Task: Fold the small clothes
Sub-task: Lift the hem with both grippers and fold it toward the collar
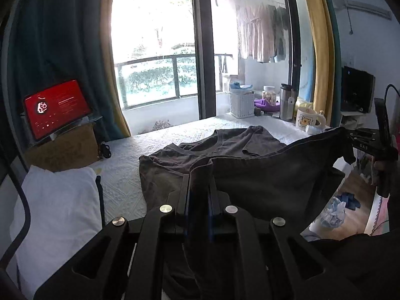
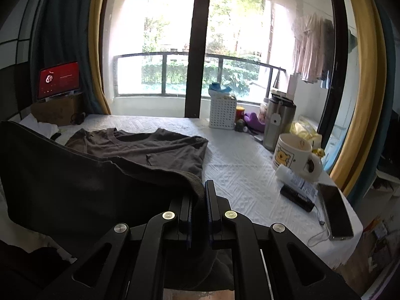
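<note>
The left gripper [image 1: 198,175] and right gripper [image 2: 200,187] each pinch the lifted hem of the dark grey cotton T-shirt [image 1: 262,175] between narrow fingers; its collar end lies beyond them on the white quilted bed [image 2: 237,170].

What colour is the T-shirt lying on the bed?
Dark brownish grey T-shirt, plain with no print visible, seen best in the right wrist view.
</note>
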Demonstrator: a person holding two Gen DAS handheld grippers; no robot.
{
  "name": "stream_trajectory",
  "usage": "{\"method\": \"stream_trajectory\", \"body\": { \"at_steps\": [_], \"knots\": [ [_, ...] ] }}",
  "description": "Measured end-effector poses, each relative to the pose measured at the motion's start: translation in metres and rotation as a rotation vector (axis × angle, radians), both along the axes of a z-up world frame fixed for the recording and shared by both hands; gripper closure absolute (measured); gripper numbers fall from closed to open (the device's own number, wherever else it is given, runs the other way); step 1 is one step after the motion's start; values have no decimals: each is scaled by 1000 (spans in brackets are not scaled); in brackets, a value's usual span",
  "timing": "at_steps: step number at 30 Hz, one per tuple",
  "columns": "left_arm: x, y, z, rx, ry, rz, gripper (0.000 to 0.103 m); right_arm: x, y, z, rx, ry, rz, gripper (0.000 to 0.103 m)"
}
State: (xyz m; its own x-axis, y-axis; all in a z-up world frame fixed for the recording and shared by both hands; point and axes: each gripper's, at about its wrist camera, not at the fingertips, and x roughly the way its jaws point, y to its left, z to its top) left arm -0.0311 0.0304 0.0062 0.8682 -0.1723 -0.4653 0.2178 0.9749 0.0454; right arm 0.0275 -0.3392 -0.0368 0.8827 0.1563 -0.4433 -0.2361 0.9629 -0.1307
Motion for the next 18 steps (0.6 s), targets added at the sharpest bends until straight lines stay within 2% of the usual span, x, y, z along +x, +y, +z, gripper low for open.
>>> {"method": "stream_trajectory", "body": {
  "at_steps": [11,18],
  "knots": [
    [-5,19,15,-29,-88,45,94,9,13,26,-20,-41,30,95],
    [16,32,29,-48,-106,62,94,36,22,38,-14,-48,53,95]
  ]
}}
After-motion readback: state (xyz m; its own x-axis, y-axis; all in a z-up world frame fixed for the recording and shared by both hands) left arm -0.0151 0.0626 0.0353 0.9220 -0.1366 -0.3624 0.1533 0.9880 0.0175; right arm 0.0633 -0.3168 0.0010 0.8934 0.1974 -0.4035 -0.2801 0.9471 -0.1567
